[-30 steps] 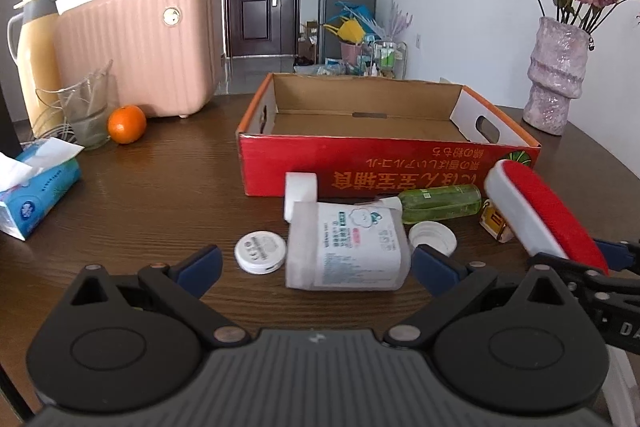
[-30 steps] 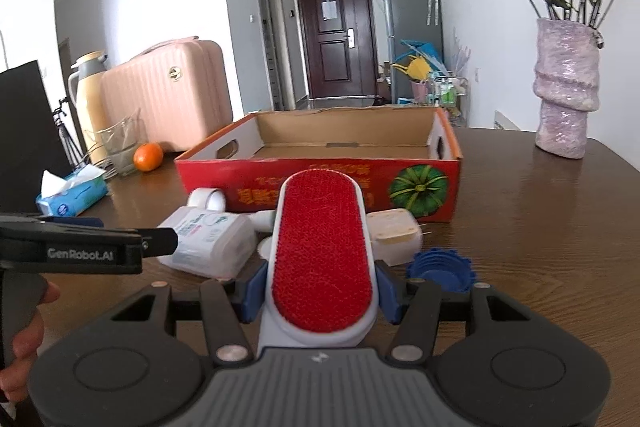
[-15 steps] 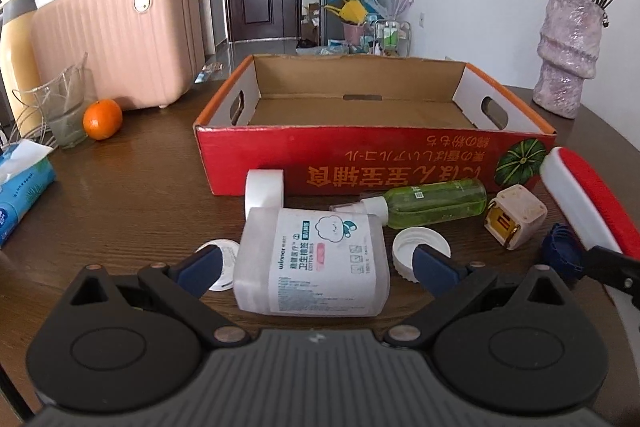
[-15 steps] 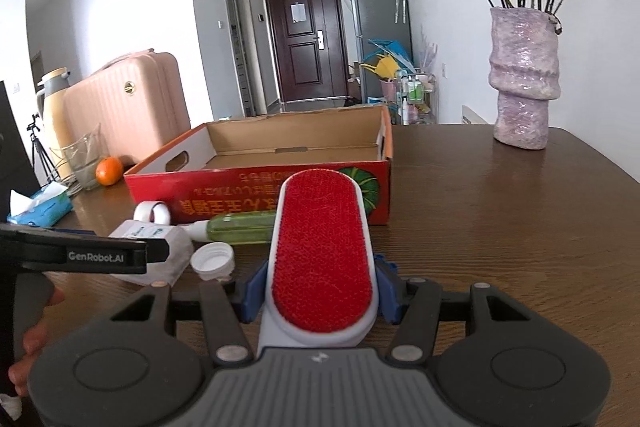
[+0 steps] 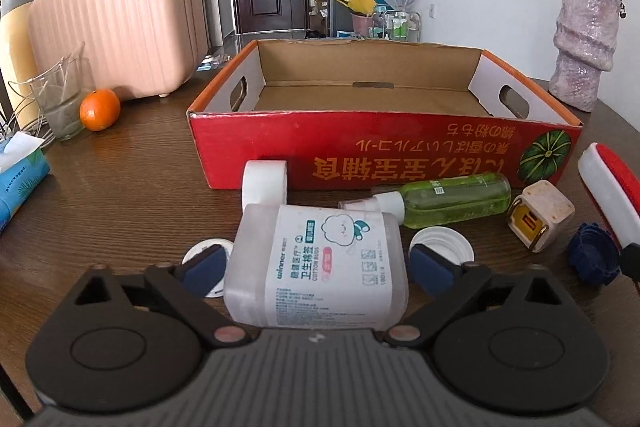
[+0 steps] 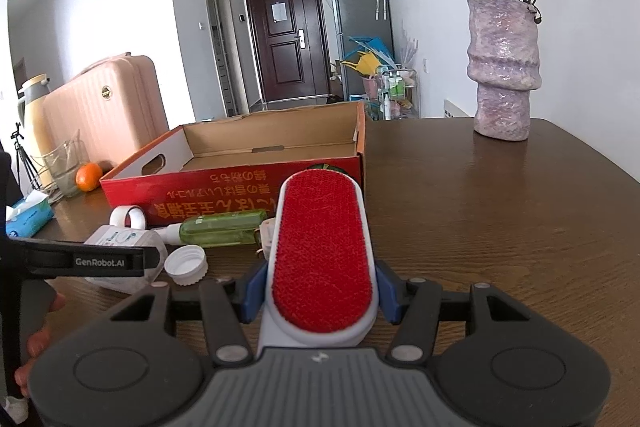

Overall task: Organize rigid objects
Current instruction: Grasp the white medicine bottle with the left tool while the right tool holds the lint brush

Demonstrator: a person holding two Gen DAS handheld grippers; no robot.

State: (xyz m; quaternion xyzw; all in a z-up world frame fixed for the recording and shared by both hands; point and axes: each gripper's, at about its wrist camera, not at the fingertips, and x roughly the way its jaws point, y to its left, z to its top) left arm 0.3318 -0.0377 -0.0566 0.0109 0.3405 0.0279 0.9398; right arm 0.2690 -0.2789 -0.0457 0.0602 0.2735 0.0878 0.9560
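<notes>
A white cotton bud container (image 5: 320,239) lies on the wooden table between the jaws of my left gripper (image 5: 318,267). The jaws are closing, the blue pads close beside its sides with a sliver of gap on the right. My right gripper (image 6: 318,291) is shut on a red-faced lint brush (image 6: 324,251), held above the table to the right. The open red cardboard box (image 5: 360,155) stands empty behind. In front of it lie a tape roll (image 5: 264,183), a green spray bottle (image 5: 452,199), a white cap (image 5: 440,243), a charger cube (image 5: 540,219) and a blue cap (image 5: 592,259).
A pink suitcase (image 5: 116,31), a glass (image 5: 60,103), an orange (image 5: 100,109), a thermos (image 5: 14,39) and a tissue pack (image 5: 20,179) stand at the left. A purple vase (image 5: 584,43) with roses is at the back right. A hand (image 6: 40,339) grips the left tool.
My left gripper has moved forward and down over the cotton bud container, and its jaws have narrowed around it. The right gripper has drifted right, still holding the brush.
</notes>
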